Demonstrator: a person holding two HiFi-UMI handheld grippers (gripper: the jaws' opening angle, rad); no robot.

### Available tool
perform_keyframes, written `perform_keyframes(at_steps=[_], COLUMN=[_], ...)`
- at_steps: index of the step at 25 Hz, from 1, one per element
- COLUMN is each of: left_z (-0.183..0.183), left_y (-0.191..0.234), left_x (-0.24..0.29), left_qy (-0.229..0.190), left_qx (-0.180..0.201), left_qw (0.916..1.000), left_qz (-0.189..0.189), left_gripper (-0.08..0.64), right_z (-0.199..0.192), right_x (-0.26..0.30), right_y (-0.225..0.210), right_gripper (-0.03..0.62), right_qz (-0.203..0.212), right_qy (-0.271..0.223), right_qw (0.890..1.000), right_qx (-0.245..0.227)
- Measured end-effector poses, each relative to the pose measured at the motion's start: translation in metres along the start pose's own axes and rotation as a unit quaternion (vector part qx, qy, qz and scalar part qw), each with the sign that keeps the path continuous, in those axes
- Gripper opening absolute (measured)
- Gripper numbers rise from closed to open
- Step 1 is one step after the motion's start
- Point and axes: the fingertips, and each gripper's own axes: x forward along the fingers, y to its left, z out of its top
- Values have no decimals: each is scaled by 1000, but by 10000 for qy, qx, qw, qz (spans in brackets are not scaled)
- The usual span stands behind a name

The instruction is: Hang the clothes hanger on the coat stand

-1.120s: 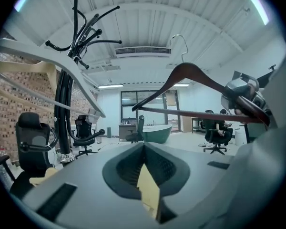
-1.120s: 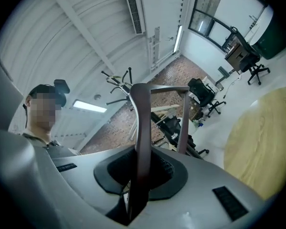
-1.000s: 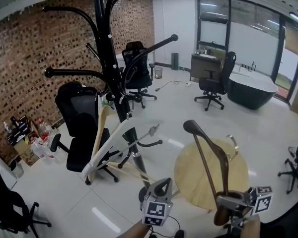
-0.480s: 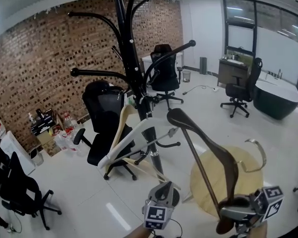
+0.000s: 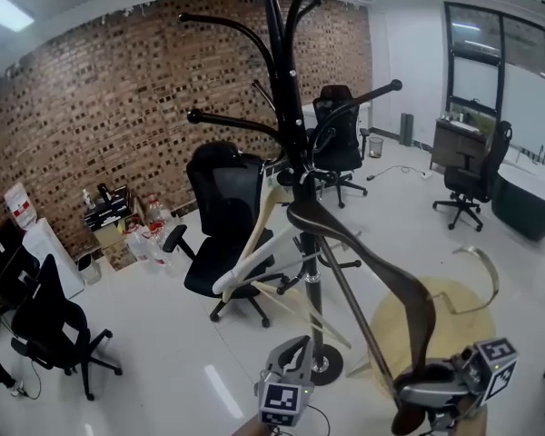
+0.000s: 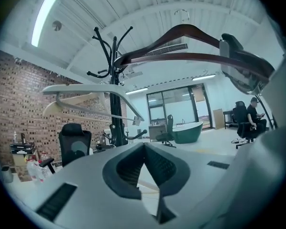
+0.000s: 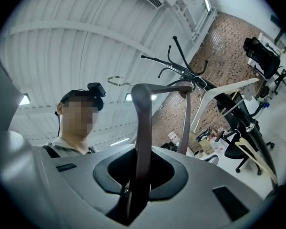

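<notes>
Black metal coat stand (image 5: 289,116) with curved branches rises through the middle of the head view, in front of a red brick wall (image 5: 118,107). A black office chair (image 5: 222,198) stands just left of its pole, and a round light-wood table (image 5: 459,334) lies at the lower right. Pale wooden hangers (image 5: 245,266) already hang low on the stand, slanting toward the lower left.

The dark brown wooden clothes hanger (image 5: 381,271) is held in the air at the lower right of centre, above the table. One shoulder end reaches up to the pole at the frame's centre; whether it touches the pole I cannot tell. Its silver wire hook (image 5: 480,262) points to the right, away from the stand and free of every branch. In the left gripper view the hanger (image 6: 181,37) spans the upper frame, just right of the stand's top (image 6: 113,46).

The right gripper (image 5: 427,398) at the bottom right pinches the hanger's other shoulder end; its own view shows the jaws (image 7: 138,175) clamped on the brown wood. The left gripper (image 5: 291,357) sits at the bottom centre, its jaws (image 6: 143,163) pressed together at the tips with nothing between them.
</notes>
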Motion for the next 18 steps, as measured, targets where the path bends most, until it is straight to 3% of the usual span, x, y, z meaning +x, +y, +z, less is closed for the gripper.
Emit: perform_keyframes(at_steps=[7, 13, 18], left_z=[-8, -7, -32], left_y=[80, 161, 229], left_x=[-62, -106, -153], left_qy=[-81, -139, -196], left_qx=[33, -46, -80], left_qw=[9999, 9993, 9992], left_qz=[102, 330, 347], left_gripper=[18, 18, 18], right_z=[-30, -40, -80], right_x=[109, 191, 270], right_y=[12, -3, -22], right_gripper=[43, 43, 43], right_qz=[247, 313, 200], right_qy=[-51, -300, -383], right_qw=[9995, 9984, 9983], right_qx=[174, 369, 403])
